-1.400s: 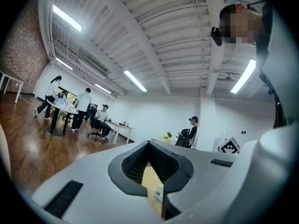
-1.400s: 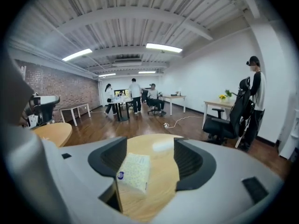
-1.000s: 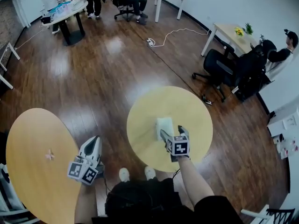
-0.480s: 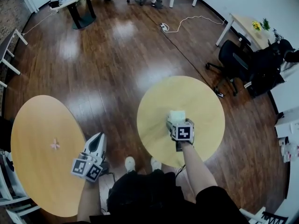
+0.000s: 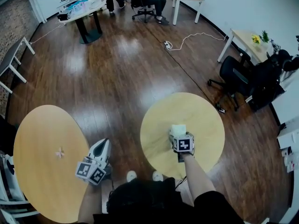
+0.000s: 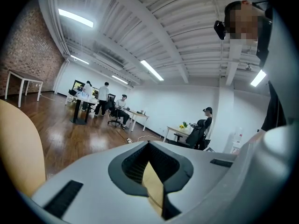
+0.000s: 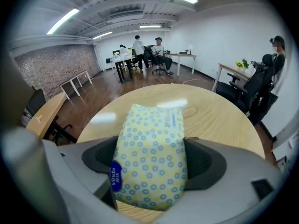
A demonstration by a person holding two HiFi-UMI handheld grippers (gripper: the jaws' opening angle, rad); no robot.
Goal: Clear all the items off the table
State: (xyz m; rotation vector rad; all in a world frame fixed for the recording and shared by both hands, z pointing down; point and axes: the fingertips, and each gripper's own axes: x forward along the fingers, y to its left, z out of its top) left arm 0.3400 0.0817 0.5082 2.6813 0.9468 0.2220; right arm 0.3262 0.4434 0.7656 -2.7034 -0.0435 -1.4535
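Forward since a second ago, my right gripper (image 5: 179,136) is now straddling the soft yellow tissue pack with blue dots (image 7: 152,155), its fingers closing on and touching the pack's sides. That pack is lying on the round light-wood table (image 5: 201,113). My left gripper (image 5: 103,148) is hanging with its fingers pressed together.

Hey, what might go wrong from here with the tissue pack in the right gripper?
1. The right gripper is closing its jaws on the tissue pack, pads at its sides near one end. Most of the soft pack sticks out ahead over the table, so it may sag or slip when lifted.
2. A hard squeeze may crush the pack.
3. The small pink thing on the other table may get forgotten.
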